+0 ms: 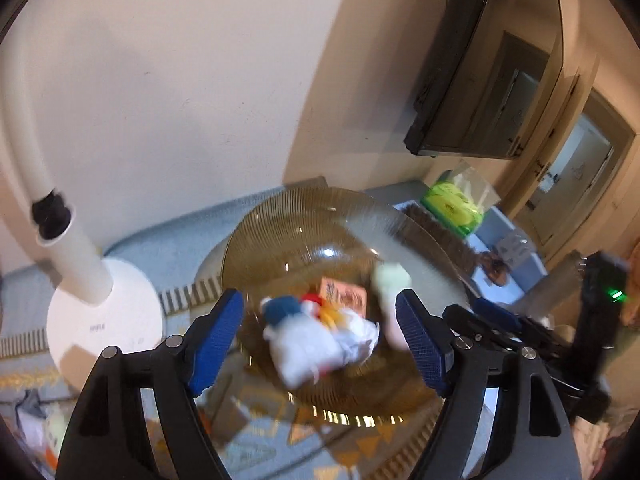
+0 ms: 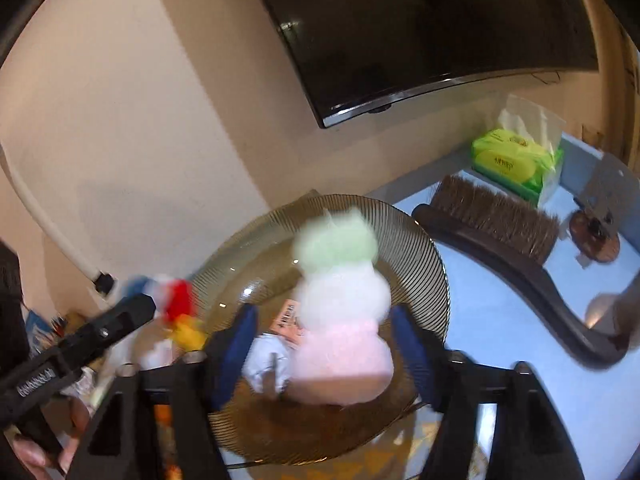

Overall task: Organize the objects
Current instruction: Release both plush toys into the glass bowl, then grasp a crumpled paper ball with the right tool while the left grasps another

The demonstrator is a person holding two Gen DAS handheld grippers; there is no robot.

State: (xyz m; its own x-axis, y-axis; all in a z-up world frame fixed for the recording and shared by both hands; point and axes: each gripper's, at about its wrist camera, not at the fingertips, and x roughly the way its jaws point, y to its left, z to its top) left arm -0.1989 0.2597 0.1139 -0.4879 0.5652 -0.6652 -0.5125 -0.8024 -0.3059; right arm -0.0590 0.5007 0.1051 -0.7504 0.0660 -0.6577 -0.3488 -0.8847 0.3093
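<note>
Both grippers gape open over the ribbed amber glass bowl (image 2: 424,240) — left gripper (image 1: 320,332) above the white plush duck (image 1: 298,344), right gripper (image 2: 324,348) around the green-white-pink plush dumpling stack (image 2: 340,312).

left gripper (image 1: 320,340): jaws spread wide, holding nothing | right gripper (image 2: 324,354): jaws spread wide, nothing clamped | both angled downward, side by side

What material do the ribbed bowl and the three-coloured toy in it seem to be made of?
The bowl looks like amber-tinted glass, glossy: you see through it, fine ribs ring the rim, and small highlights glint. Clear plastic is possible. The green, white and pink toy looks like soft plush with a matt, fuzzy outline, though motion blur adds to that.
</note>
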